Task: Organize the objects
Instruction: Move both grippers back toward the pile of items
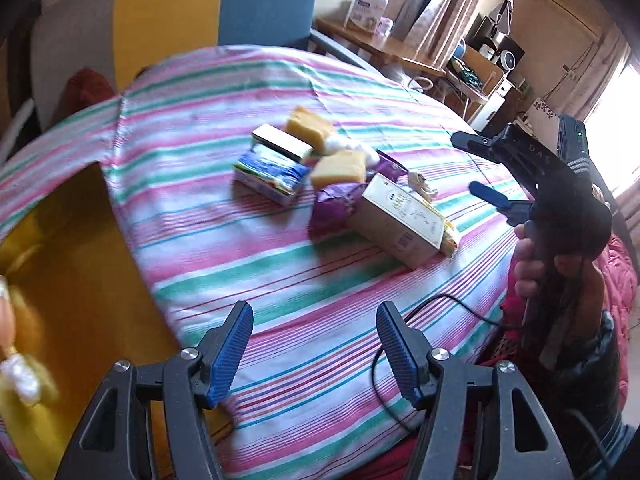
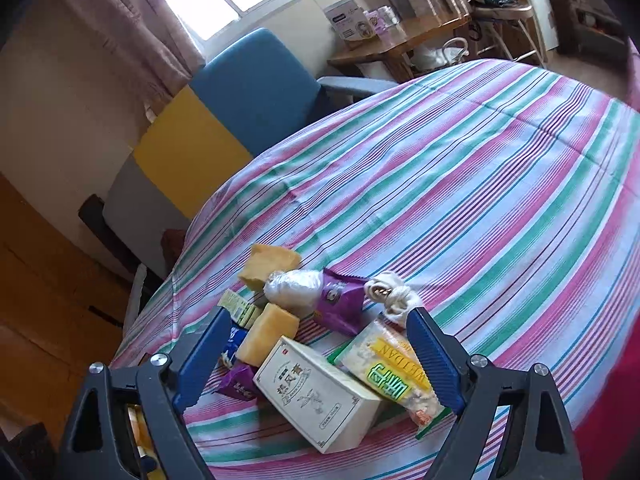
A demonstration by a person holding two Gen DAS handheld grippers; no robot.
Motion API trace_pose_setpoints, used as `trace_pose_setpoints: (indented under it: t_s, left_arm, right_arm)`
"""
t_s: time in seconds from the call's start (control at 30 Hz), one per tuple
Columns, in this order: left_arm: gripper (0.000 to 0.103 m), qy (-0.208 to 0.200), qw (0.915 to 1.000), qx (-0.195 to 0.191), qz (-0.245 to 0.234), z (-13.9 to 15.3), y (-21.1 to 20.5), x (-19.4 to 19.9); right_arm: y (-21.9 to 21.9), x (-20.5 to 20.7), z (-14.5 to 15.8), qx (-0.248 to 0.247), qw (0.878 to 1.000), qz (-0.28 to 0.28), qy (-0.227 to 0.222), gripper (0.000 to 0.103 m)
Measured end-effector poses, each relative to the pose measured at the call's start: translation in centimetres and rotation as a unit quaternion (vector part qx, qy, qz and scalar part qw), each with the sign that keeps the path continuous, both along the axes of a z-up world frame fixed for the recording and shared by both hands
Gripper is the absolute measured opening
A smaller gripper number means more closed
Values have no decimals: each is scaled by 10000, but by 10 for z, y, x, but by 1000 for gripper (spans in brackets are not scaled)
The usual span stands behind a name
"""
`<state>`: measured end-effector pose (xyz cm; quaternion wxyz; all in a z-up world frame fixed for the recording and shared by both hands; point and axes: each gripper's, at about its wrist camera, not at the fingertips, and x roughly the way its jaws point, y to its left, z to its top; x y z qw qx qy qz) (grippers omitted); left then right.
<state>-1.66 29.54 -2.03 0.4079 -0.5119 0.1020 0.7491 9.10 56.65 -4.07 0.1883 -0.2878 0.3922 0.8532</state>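
A pile of small objects lies on the striped cloth (image 1: 280, 248): two yellow sponges (image 1: 310, 126), a blue-and-white packet (image 1: 270, 172), a purple wrapper (image 1: 336, 204) and a white carton (image 1: 400, 220). My left gripper (image 1: 314, 354) is open and empty, low over the near cloth. My right gripper (image 1: 466, 164) shows at the right of the left wrist view, open, beside the pile. In the right wrist view my right gripper (image 2: 316, 354) is open just above the white carton (image 2: 316, 396), a yellow snack packet (image 2: 394, 376) and a sponge (image 2: 268, 340).
A blue chair (image 2: 256, 88) and yellow panel (image 2: 188, 152) stand behind the table. A wooden side table (image 2: 400, 44) holds boxes. A black cable (image 1: 400, 360) lies on the near cloth. A yellow box (image 1: 76, 280) sits at the left edge.
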Motion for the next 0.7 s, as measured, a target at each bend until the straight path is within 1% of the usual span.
trace_pose_setpoints:
  t_s: [0.07, 0.13, 0.27, 0.43, 0.57, 0.7]
  left_arm:
    - [64, -112, 9999, -41, 22, -7, 10, -2]
    - [64, -1, 9999, -164, 25, -12, 19, -4]
    - [64, 160, 9993, -328, -7, -19, 33, -13]
    - [64, 523, 9977, -390, -178, -25, 54, -22]
    - [64, 827, 9948, -453, -397, -28, 69, -25]
    - [64, 922, 9931, -469, -558, -33, 83, -32]
  right_arm:
    - [-4, -10, -7, -157, 9993, 311, -132, 91]
    - [-11, -19, -9, -80, 9981, 519, -329, 91]
    - [-22, -28, -12, 15, 9954, 834, -468, 91]
    - [-23, -33, -19, -32, 9932, 947, -677, 91]
    - [-22, -34, -19, -51, 9931, 966, -660, 91]
    - [-22, -36, -19, -58, 9929, 982, -667, 91]
